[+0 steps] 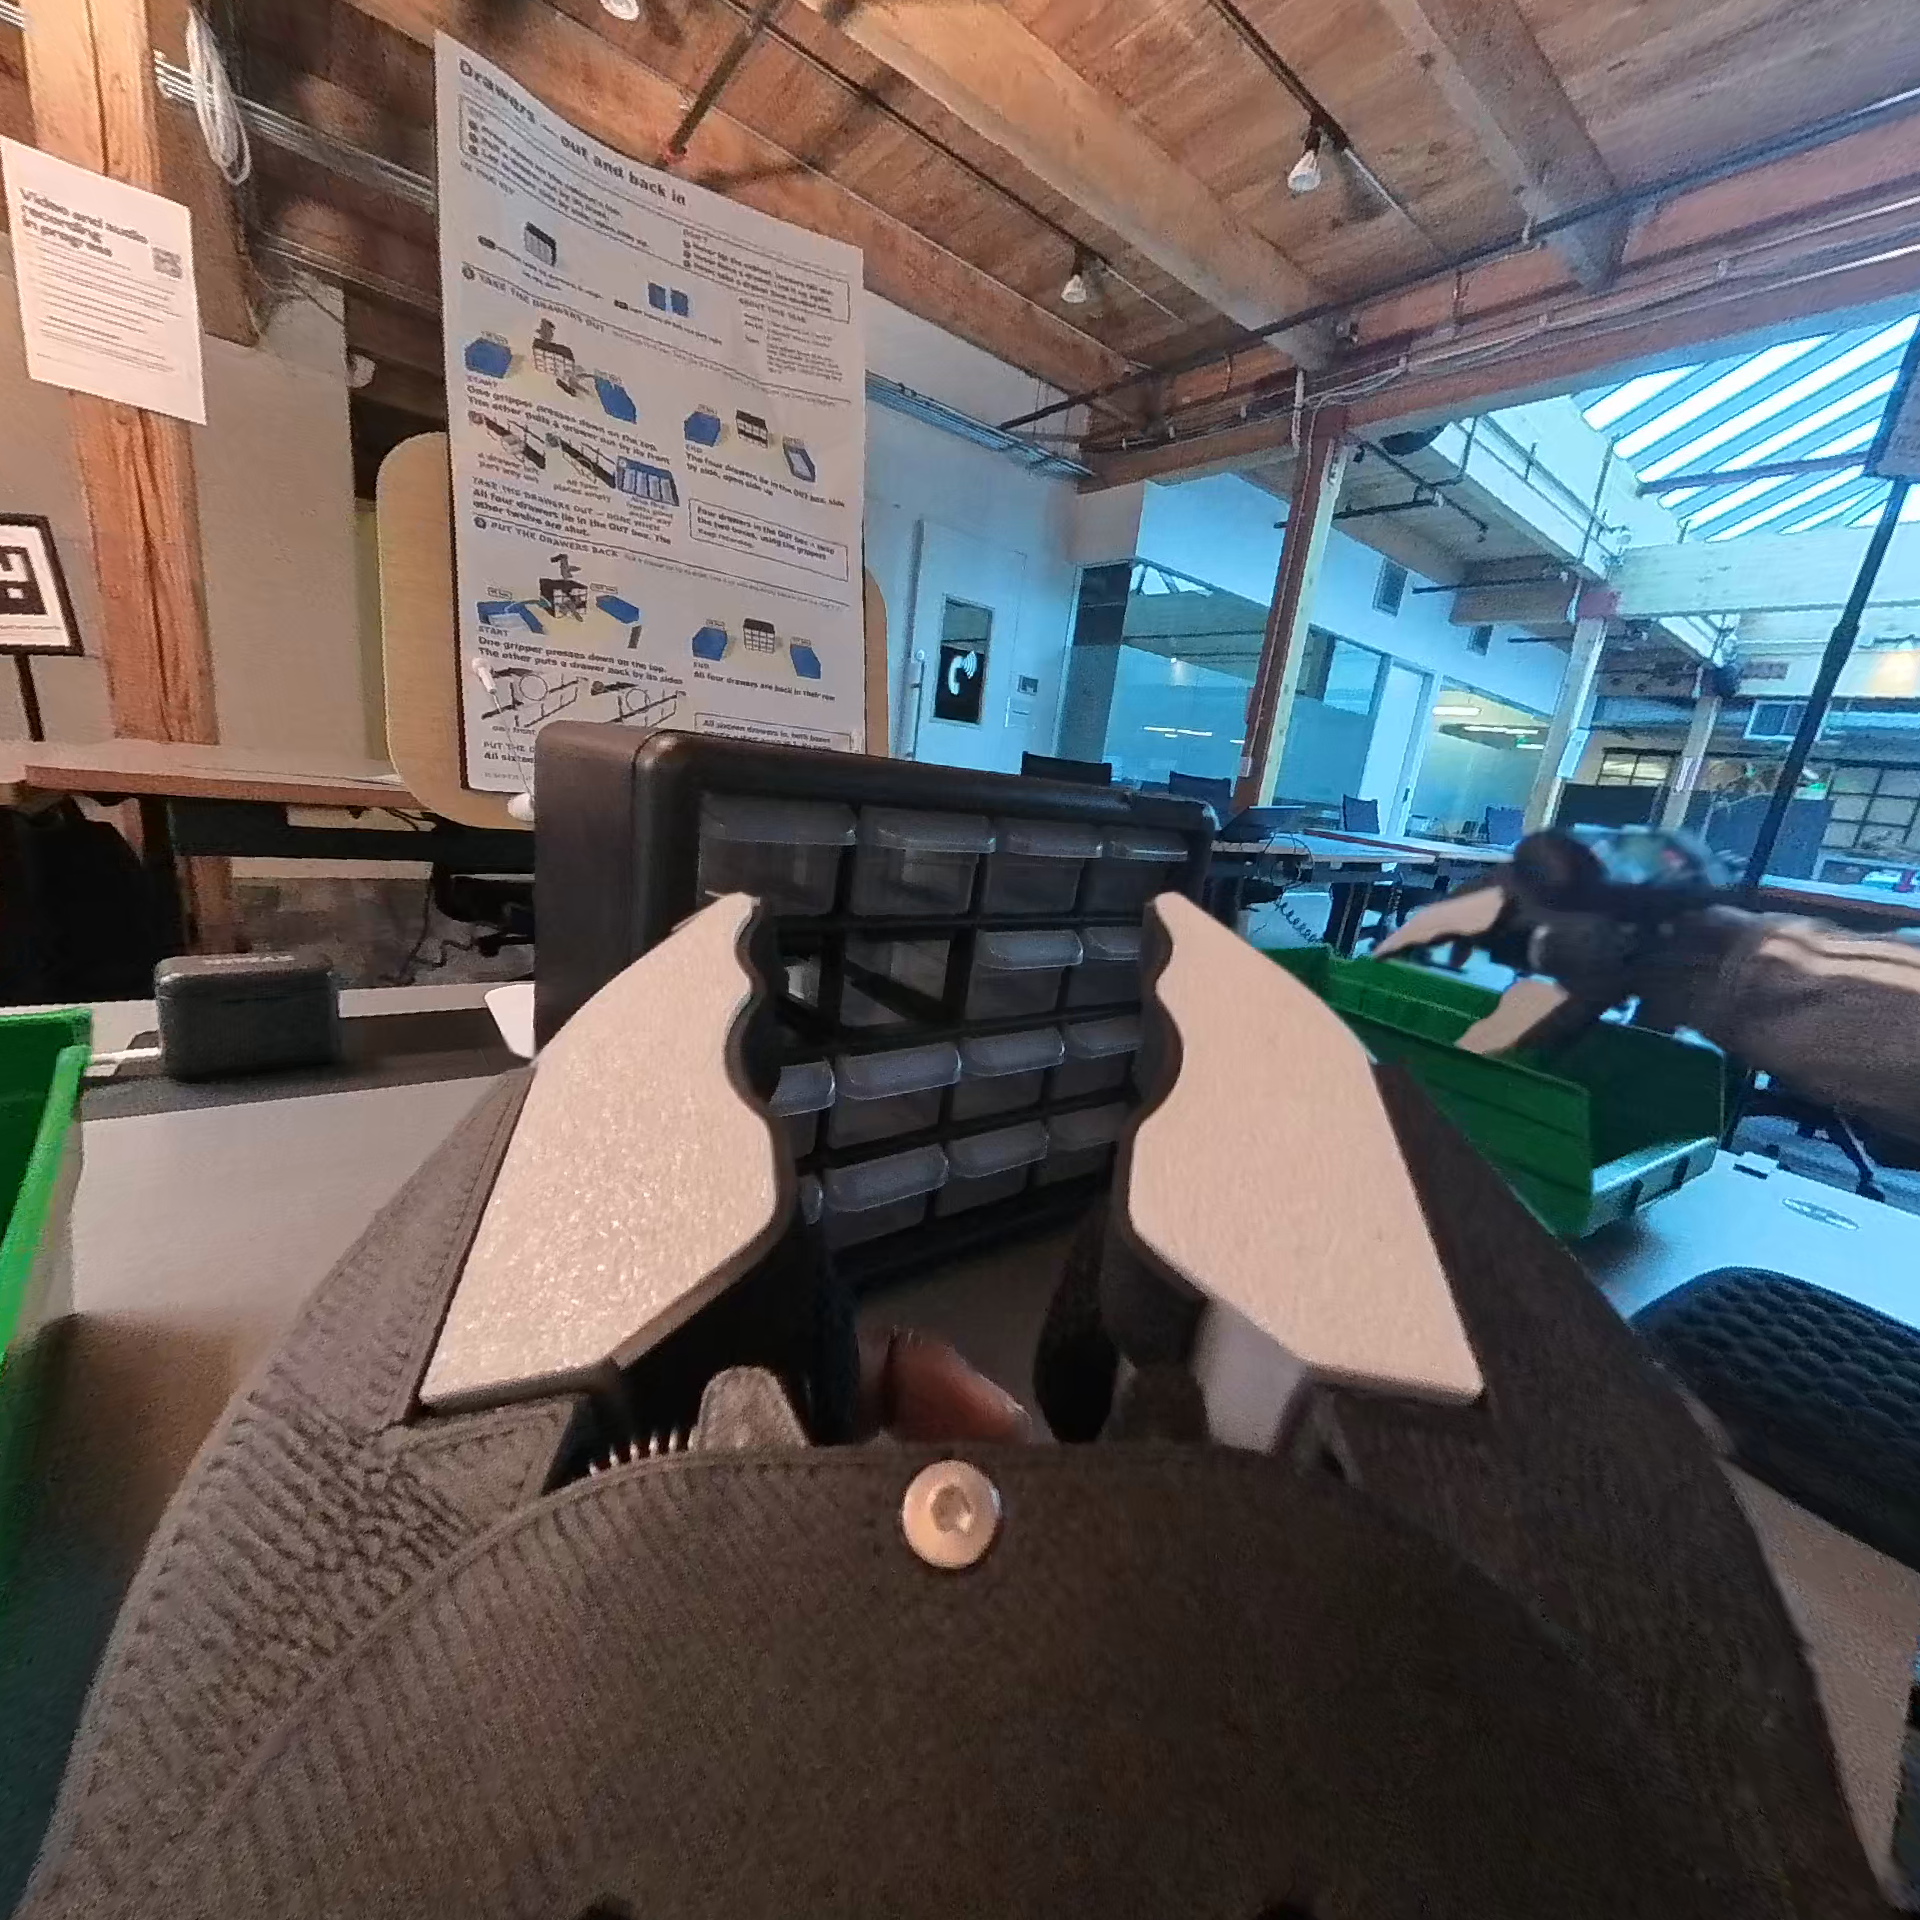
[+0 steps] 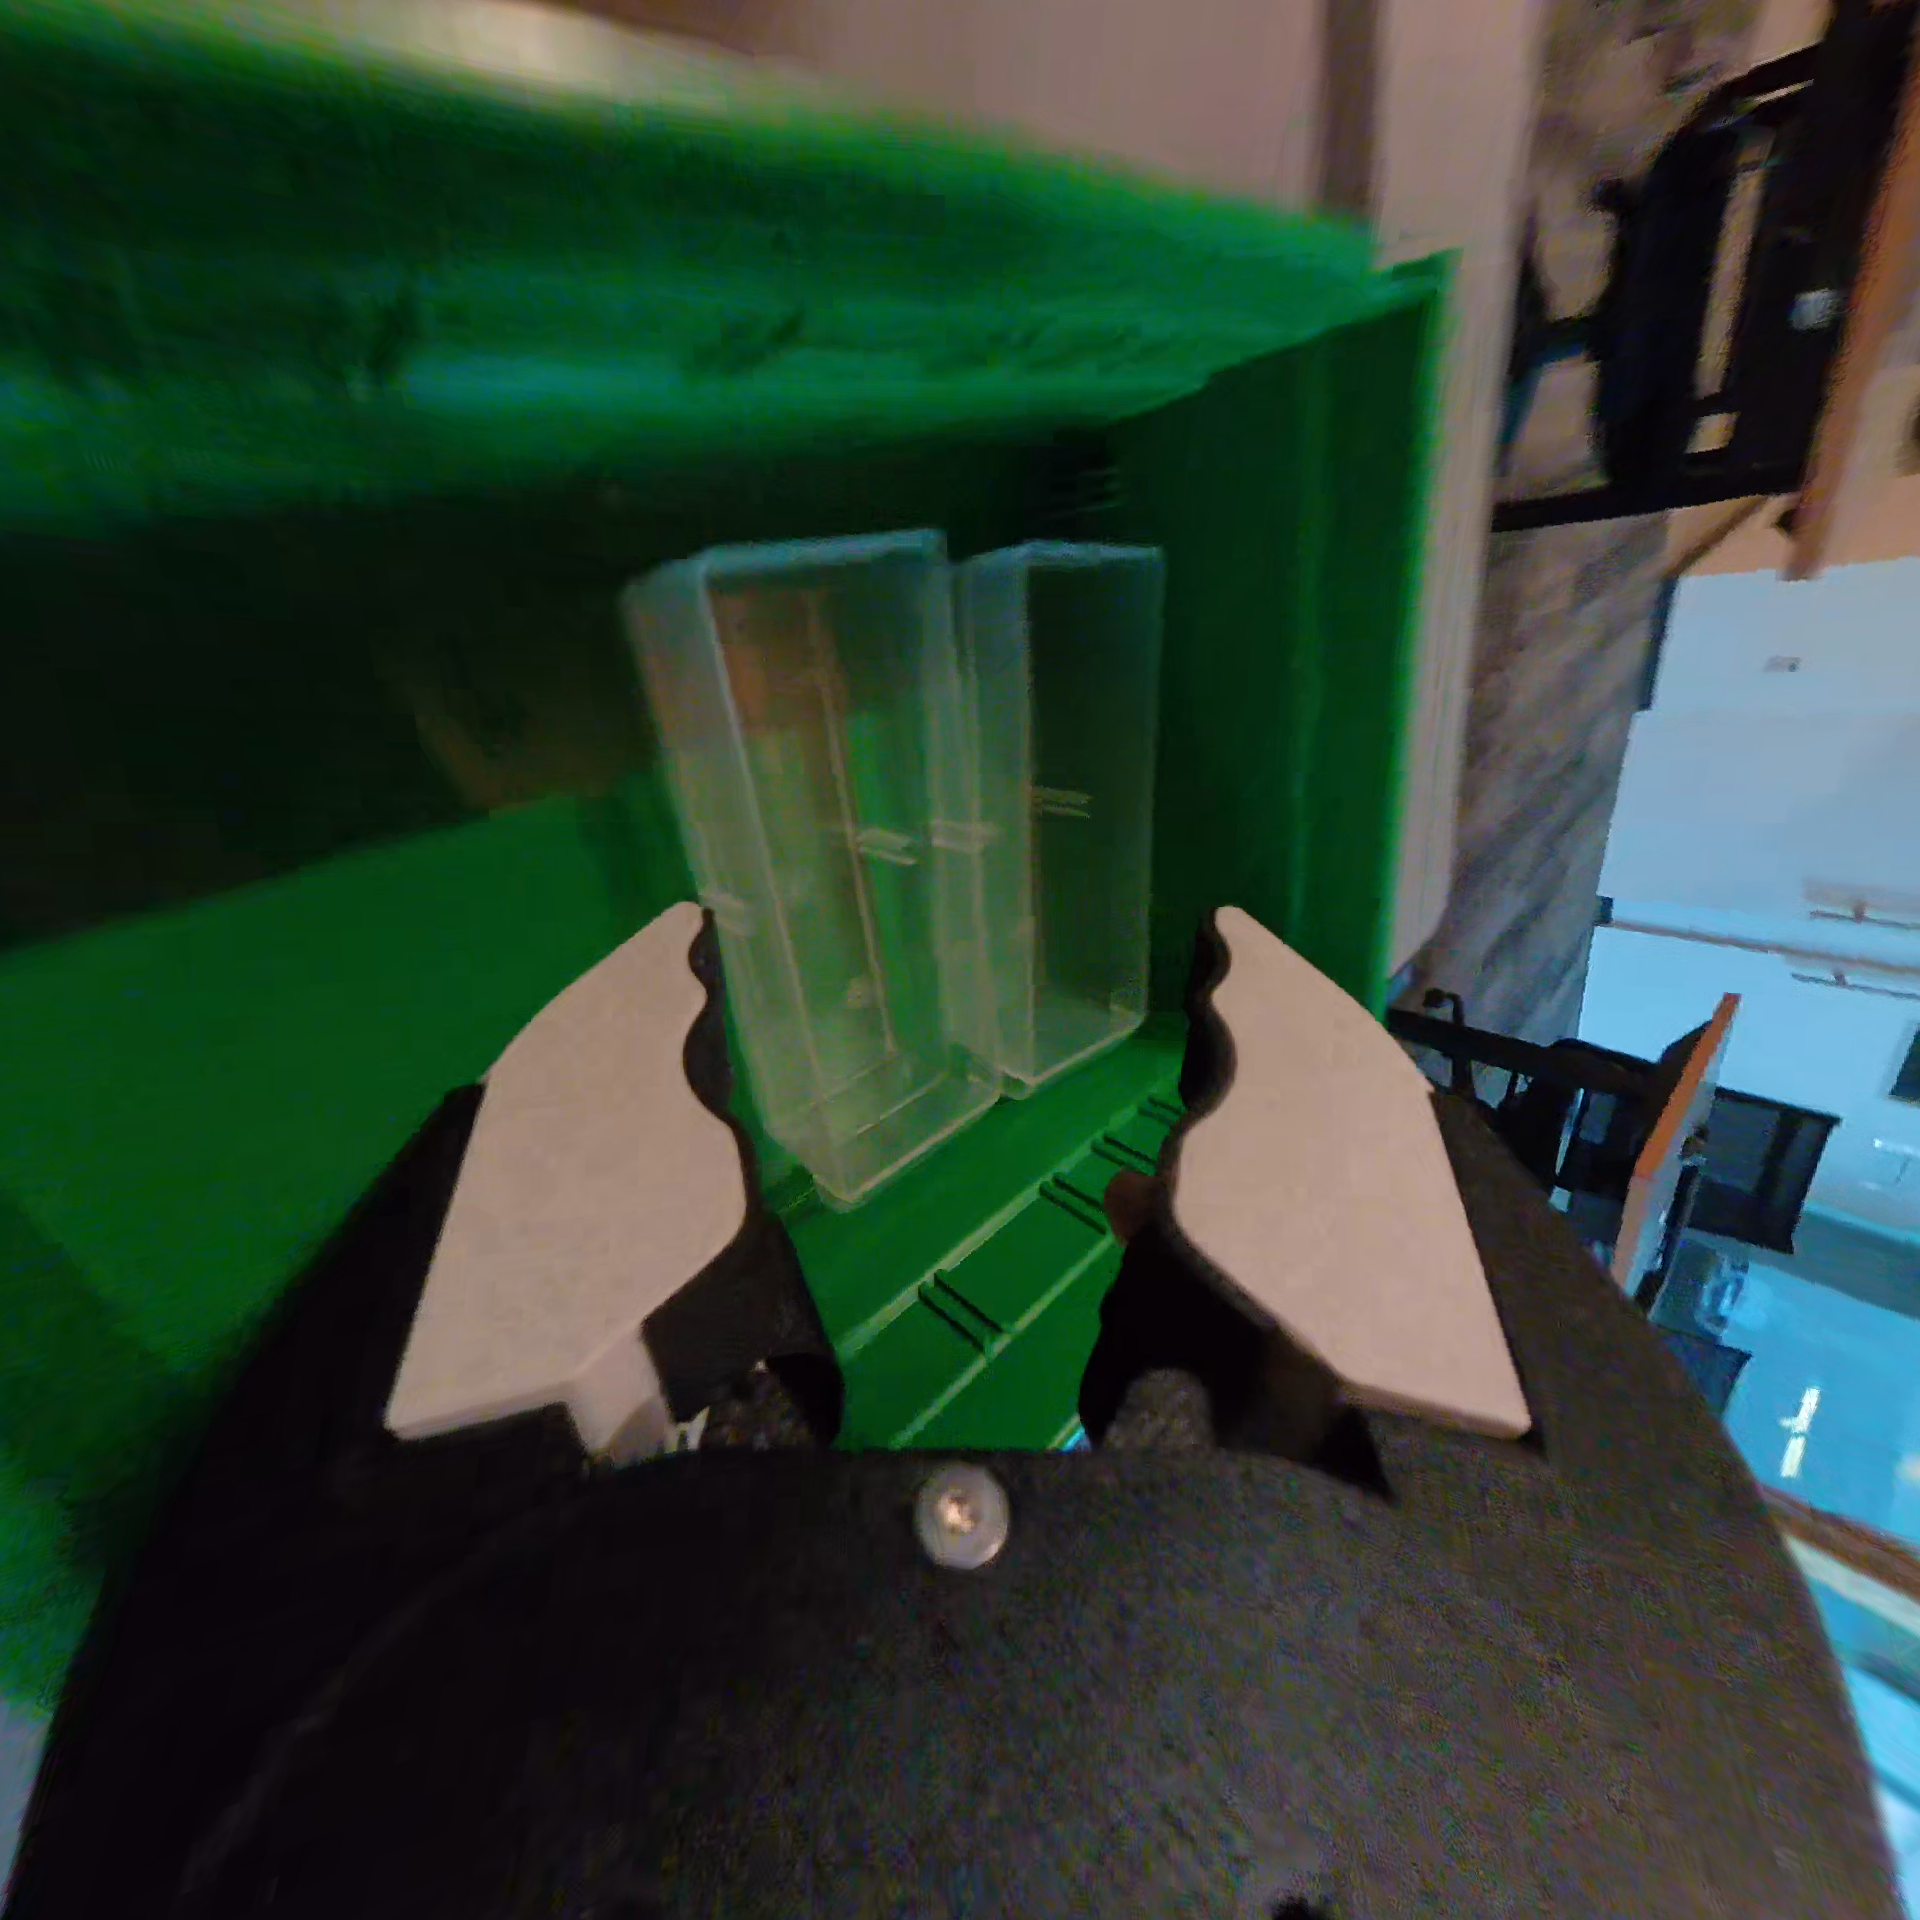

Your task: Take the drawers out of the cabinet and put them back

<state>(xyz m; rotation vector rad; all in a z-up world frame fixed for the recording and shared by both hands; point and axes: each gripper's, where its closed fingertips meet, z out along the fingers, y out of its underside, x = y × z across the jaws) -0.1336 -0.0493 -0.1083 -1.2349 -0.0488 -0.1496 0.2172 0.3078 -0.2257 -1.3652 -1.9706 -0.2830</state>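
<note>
A black cabinet (image 1: 613,862) with rows of clear drawers (image 1: 914,868) stands on the grey table. In its second row two slots at the left look empty (image 1: 862,977). My left gripper (image 1: 951,935) is open and empty, just in front of the cabinet. My right gripper (image 2: 956,935) is open and empty, inside a green bin (image 2: 312,1039). Two clear drawers (image 2: 831,862) lie side by side in that bin, right ahead of its fingertips. The right gripper also shows in the left wrist view (image 1: 1455,987), over the green bin (image 1: 1507,1101) to the right of the cabinet.
A second green bin (image 1: 36,1143) sits at the left table edge. A dark grey case (image 1: 244,1013) stands behind it. An instruction poster (image 1: 655,416) hangs behind the cabinet. A black mesh chair (image 1: 1787,1382) is at the lower right.
</note>
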